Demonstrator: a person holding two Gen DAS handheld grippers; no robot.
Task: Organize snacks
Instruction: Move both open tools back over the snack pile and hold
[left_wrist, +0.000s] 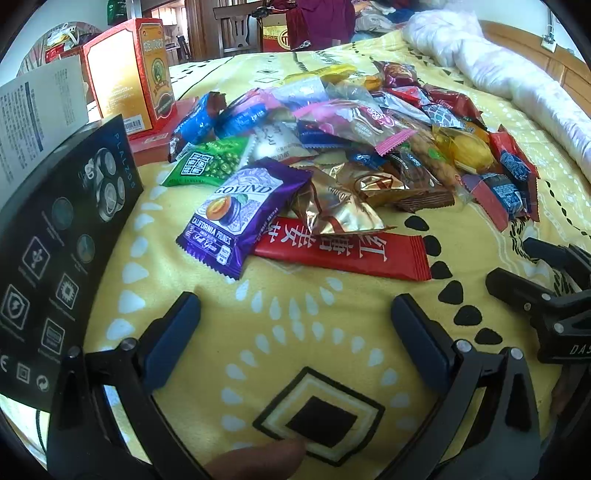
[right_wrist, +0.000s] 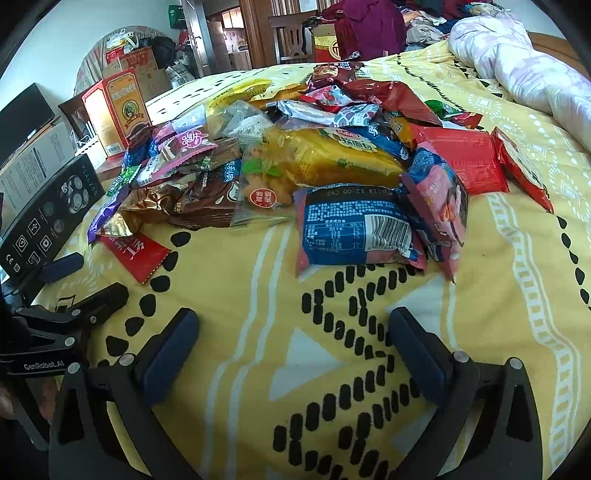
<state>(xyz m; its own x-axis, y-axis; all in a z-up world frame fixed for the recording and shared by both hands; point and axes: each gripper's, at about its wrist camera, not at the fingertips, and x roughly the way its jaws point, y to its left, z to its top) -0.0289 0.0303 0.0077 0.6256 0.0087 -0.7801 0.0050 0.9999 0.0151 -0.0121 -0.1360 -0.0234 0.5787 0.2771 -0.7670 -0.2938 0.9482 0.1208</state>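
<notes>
A heap of wrapped snacks (left_wrist: 347, 140) lies on a yellow patterned bedspread (left_wrist: 332, 332). Nearest in the left wrist view are a purple prune packet (left_wrist: 236, 218), a long red sachet (left_wrist: 347, 251) and a green pea packet (left_wrist: 208, 162). My left gripper (left_wrist: 295, 314) stands open just short of them, with nothing between its fingers. In the right wrist view a blue and pink packet (right_wrist: 354, 229) and a yellow packet (right_wrist: 332, 158) lie at the heap's (right_wrist: 295, 155) near side. My right gripper (right_wrist: 293, 325) is open over bare bedspread (right_wrist: 240, 295), empty.
A black product box (left_wrist: 62, 251) leans at the left, with a white box (left_wrist: 37, 114) and a red and gold carton (left_wrist: 129, 74) behind it. A rolled pale quilt (left_wrist: 498, 70) lies along the right. The right gripper's fingers (left_wrist: 517, 288) show at the left wrist view's right edge.
</notes>
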